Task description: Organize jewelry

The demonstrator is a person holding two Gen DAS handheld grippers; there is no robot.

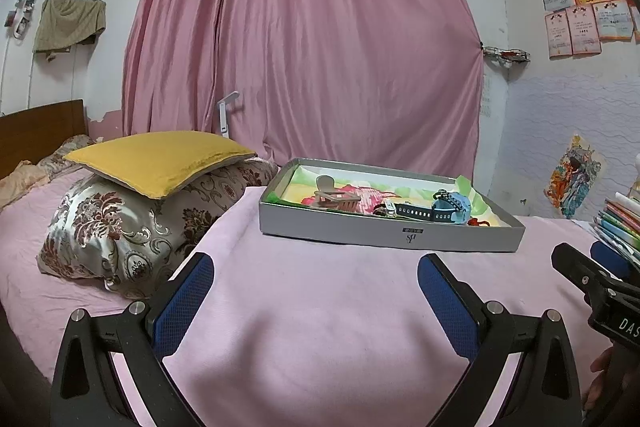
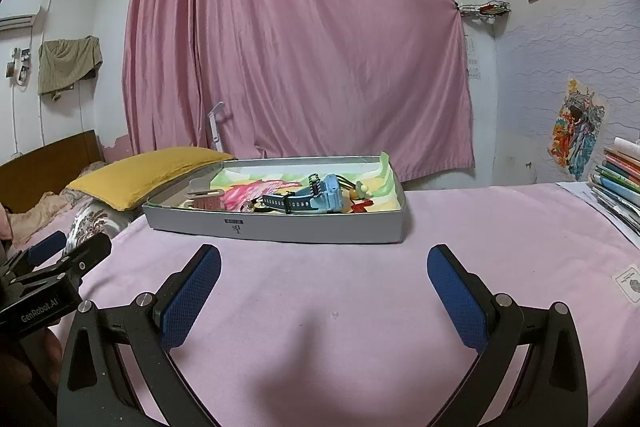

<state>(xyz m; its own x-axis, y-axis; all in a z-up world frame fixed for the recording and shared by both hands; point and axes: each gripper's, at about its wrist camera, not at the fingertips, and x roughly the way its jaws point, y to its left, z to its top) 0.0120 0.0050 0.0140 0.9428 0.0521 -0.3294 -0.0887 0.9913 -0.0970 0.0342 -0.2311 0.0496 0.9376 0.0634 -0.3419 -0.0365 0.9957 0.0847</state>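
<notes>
Grey tray (image 2: 280,229), frame centre: blue watch (image 2: 320,197), light, flexible strap; best gripped at strap. Left tongs (image 1: 316,277), right tongs (image 2: 324,267): released, empty.

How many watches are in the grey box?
1 that I can make out: a light blue watch with a dark strap, lying right of centre in the grey box. The clutter beside it may hide more.

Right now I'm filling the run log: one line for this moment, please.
left gripper: open, empty | right gripper: open, empty | both short of tray | blue watch, hair clip in tray
</notes>
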